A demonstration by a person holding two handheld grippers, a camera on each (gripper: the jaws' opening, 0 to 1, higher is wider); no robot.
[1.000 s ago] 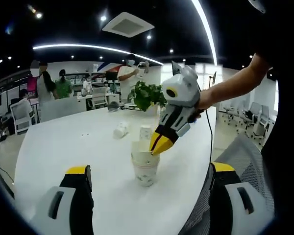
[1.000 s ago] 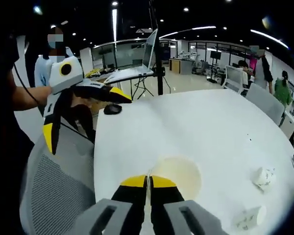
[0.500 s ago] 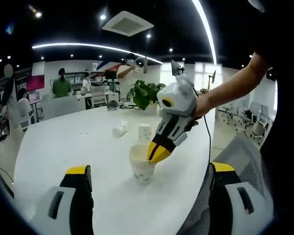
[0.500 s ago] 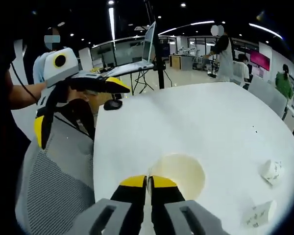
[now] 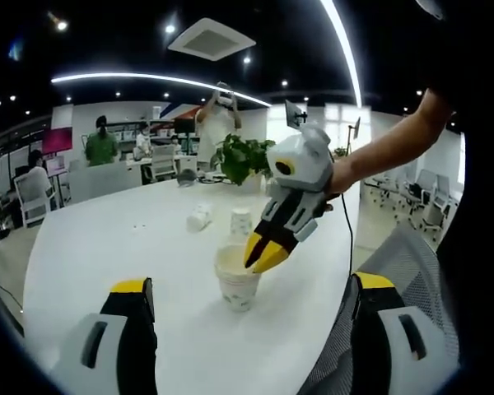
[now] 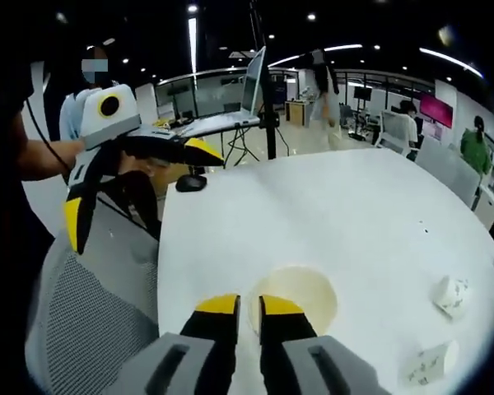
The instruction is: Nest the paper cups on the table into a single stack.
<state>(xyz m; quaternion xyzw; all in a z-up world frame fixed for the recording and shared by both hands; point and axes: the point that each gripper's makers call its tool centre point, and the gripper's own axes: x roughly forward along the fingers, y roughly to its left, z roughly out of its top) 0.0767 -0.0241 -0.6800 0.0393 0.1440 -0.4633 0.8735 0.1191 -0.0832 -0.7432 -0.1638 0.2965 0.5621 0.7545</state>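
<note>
A stack of nested white paper cups [image 5: 235, 284] stands upright on the white table [image 5: 107, 247]; from above I look into its mouth [image 6: 300, 296]. My right gripper [image 5: 259, 255] hangs over the stack's rim, its yellow jaws [image 6: 249, 306] slightly parted and open astride the near rim. My left gripper [image 5: 252, 284] is wide open on the near side of the stack, holding nothing, and shows again out past the table edge [image 6: 140, 193]. One loose cup lies on its side [image 5: 200, 218] beside an upright one [image 5: 241, 222]. The same loose cups [image 6: 449, 295] [image 6: 428, 362] lie at the right.
A potted plant [image 5: 245, 160] stands at the table's far end. A grey mesh chair [image 6: 90, 321] is pulled up by the near edge. A laptop on a stand [image 6: 230, 107] and a dark mouse [image 6: 189, 183] sit beyond. Several people and office chairs occupy the background.
The upper cup has sunk into the stack, which now looks shorter. My right jaws, shut on its rim before, have parted. The left gripper stays open.
</note>
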